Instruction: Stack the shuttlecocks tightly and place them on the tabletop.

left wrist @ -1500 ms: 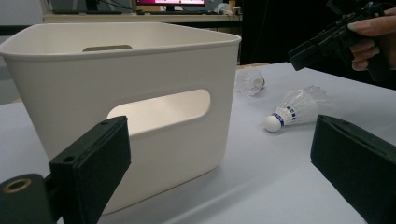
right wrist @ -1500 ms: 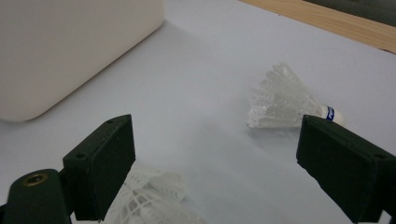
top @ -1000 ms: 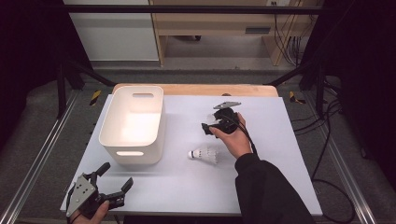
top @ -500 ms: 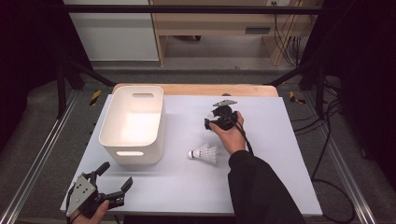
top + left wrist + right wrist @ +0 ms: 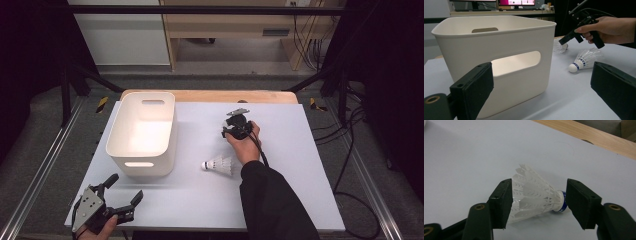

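Bin (image 5: 142, 132) as the landmark, and working across from its left: the left gripper (image 5: 114, 197) sits at the bin's near-left corner, jaws spread wide with nothing between them, idle. Just right of the bin's near corner lies a spare shuttlecock (image 5: 218, 164), cork toward the bin. Further right and farther back, level with the bin's middle, the right gripper (image 5: 539, 203) is down over the target shuttlecock (image 5: 535, 195), which lies on its side on the white table (image 5: 300, 165). Its jaws have just been closing, now half-narrowed, and the shuttlecock is between them, feather skirt by one pad, cork by the other, not yet pinched as far as I can tell. Long axis runs jaw to jaw, so the squeeze looks set to land end-on. Right hand is clearly the nearer.
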Motion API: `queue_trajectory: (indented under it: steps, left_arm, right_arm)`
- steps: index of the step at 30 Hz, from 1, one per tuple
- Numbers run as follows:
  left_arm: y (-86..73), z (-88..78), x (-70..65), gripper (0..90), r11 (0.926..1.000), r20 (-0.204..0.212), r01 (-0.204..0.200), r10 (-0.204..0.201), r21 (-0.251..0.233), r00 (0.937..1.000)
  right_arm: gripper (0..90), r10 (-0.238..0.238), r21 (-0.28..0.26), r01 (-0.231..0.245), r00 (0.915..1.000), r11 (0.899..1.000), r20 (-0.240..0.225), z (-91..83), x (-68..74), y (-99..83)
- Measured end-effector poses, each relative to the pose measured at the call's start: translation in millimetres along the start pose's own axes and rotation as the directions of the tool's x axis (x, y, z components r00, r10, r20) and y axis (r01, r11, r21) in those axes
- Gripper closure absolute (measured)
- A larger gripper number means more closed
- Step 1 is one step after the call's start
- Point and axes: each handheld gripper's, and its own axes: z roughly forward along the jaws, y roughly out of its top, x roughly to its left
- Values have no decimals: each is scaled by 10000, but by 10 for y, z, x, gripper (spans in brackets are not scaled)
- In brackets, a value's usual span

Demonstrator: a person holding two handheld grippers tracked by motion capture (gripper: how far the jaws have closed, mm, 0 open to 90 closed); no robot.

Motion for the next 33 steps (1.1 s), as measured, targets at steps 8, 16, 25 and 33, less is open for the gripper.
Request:
queue_trajectory:
  steps: [8,16,25,33]
  left_arm:
    - [1,1,-7,46,10000,52,-23,23,34,10000]
    - [1,5,-12,46,10000,58,-30,29,48,10000]
    - [1,8,-17,47,9999,49,-62,61,81,10000]
    - [-3,10,-18,47,9999,39,-92,92,115,9999]
  right_arm:
    - [530,-77,103,75,9998,9999,189,9,0,-10]
    - [709,-207,72,205,9995,9998,243,-75,-70,-22]
    - [893,16,-108,-12,9994,9999,357,-232,-316,-118]
    - [900,1632,-460,-1660,9848,9850,-601,-424,-627,-329]
